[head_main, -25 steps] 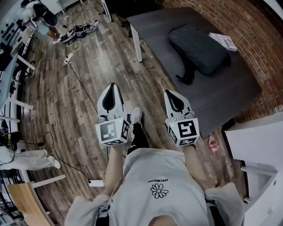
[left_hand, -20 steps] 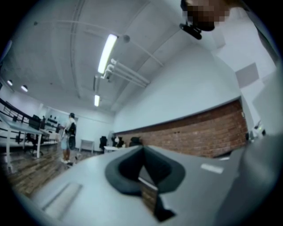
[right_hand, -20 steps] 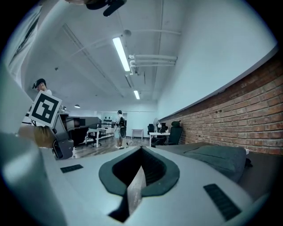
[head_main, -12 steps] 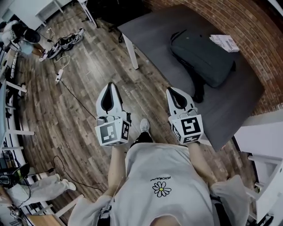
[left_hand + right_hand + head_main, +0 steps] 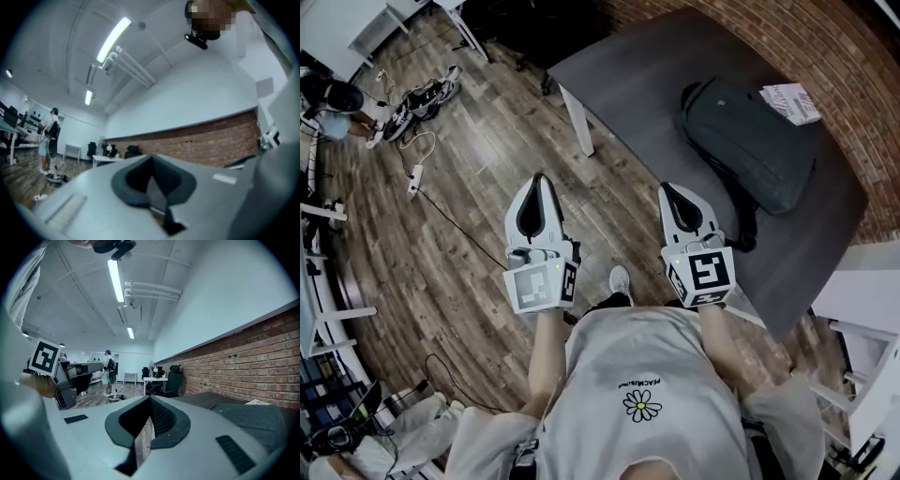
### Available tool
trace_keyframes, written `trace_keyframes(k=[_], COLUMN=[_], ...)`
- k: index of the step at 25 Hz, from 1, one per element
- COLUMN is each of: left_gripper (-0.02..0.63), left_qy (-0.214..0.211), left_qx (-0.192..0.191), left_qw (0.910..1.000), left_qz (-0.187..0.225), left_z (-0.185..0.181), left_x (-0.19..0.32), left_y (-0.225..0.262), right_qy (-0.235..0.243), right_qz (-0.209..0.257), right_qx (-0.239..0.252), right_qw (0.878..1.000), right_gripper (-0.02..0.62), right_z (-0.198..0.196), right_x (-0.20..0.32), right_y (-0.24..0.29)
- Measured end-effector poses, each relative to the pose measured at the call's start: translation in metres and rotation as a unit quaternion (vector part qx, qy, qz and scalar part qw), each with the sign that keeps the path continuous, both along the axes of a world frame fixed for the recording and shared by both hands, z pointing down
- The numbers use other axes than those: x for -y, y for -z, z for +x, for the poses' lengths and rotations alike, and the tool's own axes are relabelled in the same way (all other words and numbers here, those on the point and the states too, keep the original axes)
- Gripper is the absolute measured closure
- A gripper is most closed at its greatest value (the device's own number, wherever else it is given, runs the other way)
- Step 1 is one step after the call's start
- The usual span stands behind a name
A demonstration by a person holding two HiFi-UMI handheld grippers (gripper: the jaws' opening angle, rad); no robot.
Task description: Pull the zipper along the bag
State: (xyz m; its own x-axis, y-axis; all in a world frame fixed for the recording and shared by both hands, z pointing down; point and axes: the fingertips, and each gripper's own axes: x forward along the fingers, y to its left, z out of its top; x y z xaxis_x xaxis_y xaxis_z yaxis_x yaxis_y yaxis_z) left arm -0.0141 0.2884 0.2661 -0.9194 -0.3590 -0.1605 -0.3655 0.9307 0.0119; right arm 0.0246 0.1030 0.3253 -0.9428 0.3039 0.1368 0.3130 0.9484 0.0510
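Plain dark charcoal on the bag [image 5: 750, 141], near black at the straps. Matt dark grey across the table [image 5: 637, 75], white on its legs. Brown wood-plank grain over the floor [image 5: 469, 216]. Red-brown brick with pale mortar lines along the wall [image 5: 853, 47]. White shells with black lining on the left gripper [image 5: 538, 180] and right gripper [image 5: 672, 190], black-and-white square markers on their cubes. Pale grey on the shirt [image 5: 647, 366], with a white-petalled, yellow-centred daisy print.

Pale grey short-sleeved T-shirt [image 5: 642, 352] with a daisy print [image 5: 641, 404], dark trousers [image 5: 598, 304], white shoe [image 5: 621, 281]. The left tool [image 5: 538, 180] and right tool [image 5: 671, 189] are white shells with dark pads, each bearing a black-and-white marker cube [image 5: 540, 284].
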Motion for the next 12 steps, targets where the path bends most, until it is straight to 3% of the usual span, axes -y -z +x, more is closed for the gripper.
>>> trace_keyframes(k=[5, 12], left_gripper=[0.604, 0.604], left_qy=[0.005, 0.019], left_qx=[-0.008, -0.024], left_qw=[0.9999, 0.9994], left_qz=[0.007, 0.014], left_z=[-0.023, -0.025], left_x=[-0.018, -0.029], left_y=[-0.006, -0.021], right_qy=[0.003, 0.016], right_qz=[0.004, 0.007], right_qx=[-0.011, -0.025], right_qw=[1.000, 1.000], right_gripper=[0.594, 0.594], right_z=[-0.024, -0.034], right_x=[-0.016, -0.023], right_y=[-0.007, -0.017])
